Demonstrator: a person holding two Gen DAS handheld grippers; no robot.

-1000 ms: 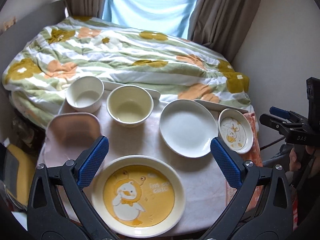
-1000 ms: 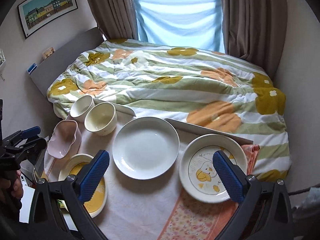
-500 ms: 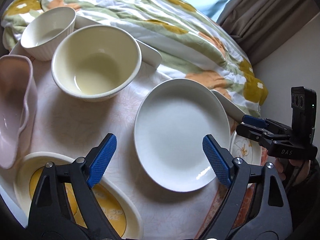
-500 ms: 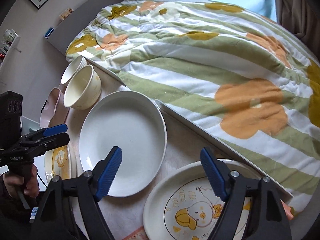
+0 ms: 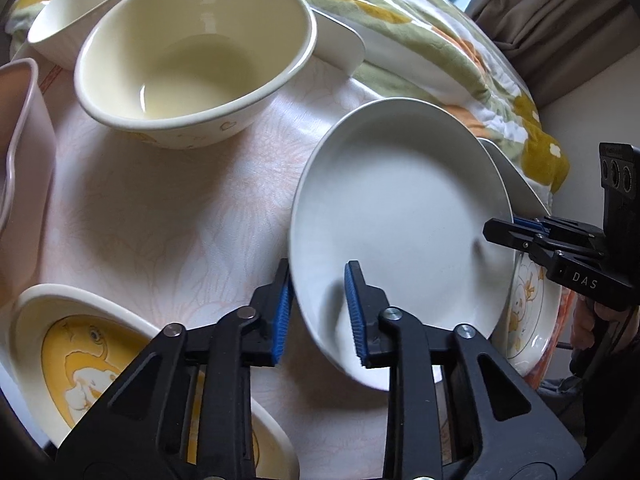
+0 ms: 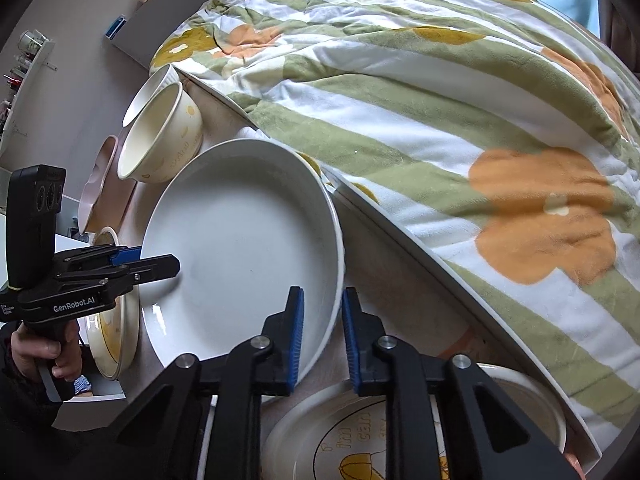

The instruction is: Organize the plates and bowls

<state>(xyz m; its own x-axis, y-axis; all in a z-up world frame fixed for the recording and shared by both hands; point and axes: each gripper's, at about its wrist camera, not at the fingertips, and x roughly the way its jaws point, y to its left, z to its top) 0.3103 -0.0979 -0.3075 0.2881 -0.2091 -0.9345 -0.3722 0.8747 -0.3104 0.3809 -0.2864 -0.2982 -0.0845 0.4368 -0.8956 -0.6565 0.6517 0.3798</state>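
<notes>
Both tongs are clamped onto the same white plate (image 5: 400, 216) right now, one on each side of it. The left tongs (image 5: 318, 312) have their blue pads on either side of the plate's near-left rim, one pad under and outside, the other inside the dish. The right tongs (image 6: 322, 336) pinch the rim on the opposite side the same way, and in the left view you can see them (image 5: 516, 232) coming in from the right edge of the plate. The plate looks tilted, and on its right it overlaps the small duck plate (image 5: 528, 308), though I can't tell if they actually touch. It's roughly in the middle of the desk (image 5: 160, 208), which has a pale floral cloth on it. Far left of the plate is a cream bowl (image 5: 192, 56), with a white bowl (image 5: 80, 12) just behind it, pretty much rim to rim. A pink dish (image 5: 20, 140) sits at the left edge, and a bigger yellow duck plate (image 5: 80, 356) is at the near left, close to the left tongs. Behind the desk is a bed with a flowery green and orange blanket (image 6: 460, 120). You can also spot the person's hand (image 6: 48, 352) wrapped around the left tool's grip in the right view.
</notes>
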